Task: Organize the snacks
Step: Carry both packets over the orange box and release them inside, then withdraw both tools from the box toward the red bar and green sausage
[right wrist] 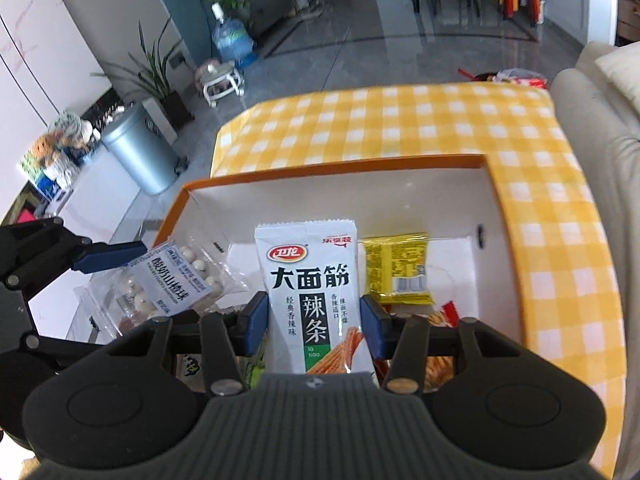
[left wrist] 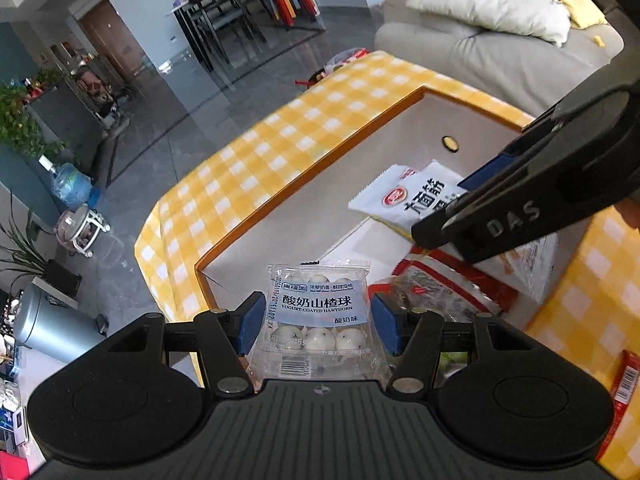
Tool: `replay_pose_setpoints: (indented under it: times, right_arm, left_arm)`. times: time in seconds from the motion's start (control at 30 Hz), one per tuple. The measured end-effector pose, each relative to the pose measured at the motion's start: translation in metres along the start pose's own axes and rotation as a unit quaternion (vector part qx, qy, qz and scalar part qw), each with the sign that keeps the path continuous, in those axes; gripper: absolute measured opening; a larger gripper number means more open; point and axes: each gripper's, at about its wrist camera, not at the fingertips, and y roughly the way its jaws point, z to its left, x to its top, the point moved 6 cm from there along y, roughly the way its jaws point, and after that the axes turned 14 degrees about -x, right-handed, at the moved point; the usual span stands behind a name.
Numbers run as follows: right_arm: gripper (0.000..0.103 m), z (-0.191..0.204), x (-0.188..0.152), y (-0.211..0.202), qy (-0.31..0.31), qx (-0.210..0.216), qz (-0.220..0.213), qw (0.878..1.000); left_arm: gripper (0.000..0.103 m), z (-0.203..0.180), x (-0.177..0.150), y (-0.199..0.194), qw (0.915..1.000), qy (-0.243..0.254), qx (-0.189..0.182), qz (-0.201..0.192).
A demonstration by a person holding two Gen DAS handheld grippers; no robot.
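My left gripper (left wrist: 318, 322) is shut on a clear pack of yogurt-coated hawthorn balls (left wrist: 318, 312), held above the near corner of an orange-rimmed white box (left wrist: 280, 204). My right gripper (right wrist: 314, 326) is shut on a white latiao packet (right wrist: 312, 292), held over the same box (right wrist: 336, 196). The latiao packet (left wrist: 404, 196) and the right gripper (left wrist: 452, 216) show at the right of the left wrist view. The hawthorn pack (right wrist: 172, 280) and the left gripper (right wrist: 120, 260) show at the left of the right wrist view. A yellow snack packet (right wrist: 396, 268) lies inside the box.
The box stands on a table with a yellow checked cloth (right wrist: 380, 124). Red and clear snack bags (left wrist: 436, 292) lie below the grippers, and a red packet (left wrist: 626, 376) lies at the right. A beige sofa (left wrist: 500, 40) stands beyond the table. A grey bin (right wrist: 140, 152) stands on the floor.
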Motion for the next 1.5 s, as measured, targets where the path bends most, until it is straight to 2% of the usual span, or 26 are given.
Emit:
replay_pose_setpoints:
  times: [0.17, 0.37, 0.77, 0.9, 0.97, 1.03, 1.3, 1.5]
  right_arm:
    - [0.047, 0.008, 0.014, 0.03, -0.008, -0.002, 0.024, 1.0]
    - [0.047, 0.018, 0.027, 0.059, -0.016, -0.009, 0.053, 0.998]
    - [0.05, 0.023, 0.024, 0.092, -0.007, -0.023, 0.106, 0.994]
    - [0.051, 0.021, 0.023, 0.088, -0.006, -0.023, 0.103, 0.994]
    - [0.052, 0.02, 0.022, 0.084, -0.007, -0.02, 0.101, 0.995]
    - [0.052, 0.019, 0.022, 0.079, -0.009, -0.023, 0.096, 0.995]
    - [0.062, 0.012, 0.021, 0.056, -0.005, -0.032, 0.084, 0.996]
    - [0.063, 0.01, 0.019, 0.027, -0.007, -0.034, 0.068, 0.997]
  left_arm:
    - [0.067, 0.019, 0.002, 0.019, 0.9997, -0.021, 0.001, 0.011]
    - [0.067, 0.027, -0.001, 0.039, 0.9994, -0.017, 0.005, 0.029]
    - [0.069, 0.029, -0.01, 0.06, 0.998, -0.01, -0.003, 0.062]
    - [0.068, 0.03, -0.01, 0.056, 0.9985, -0.012, 0.003, 0.054]
    - [0.073, 0.029, -0.008, 0.052, 0.9985, -0.014, 0.008, 0.053]
    - [0.074, 0.028, -0.007, 0.047, 0.9985, -0.012, 0.013, 0.051]
    - [0.077, 0.019, -0.001, 0.015, 0.9993, -0.011, 0.022, 0.028]
    - [0.077, 0.013, 0.003, -0.016, 0.9991, -0.035, 0.022, 0.006]
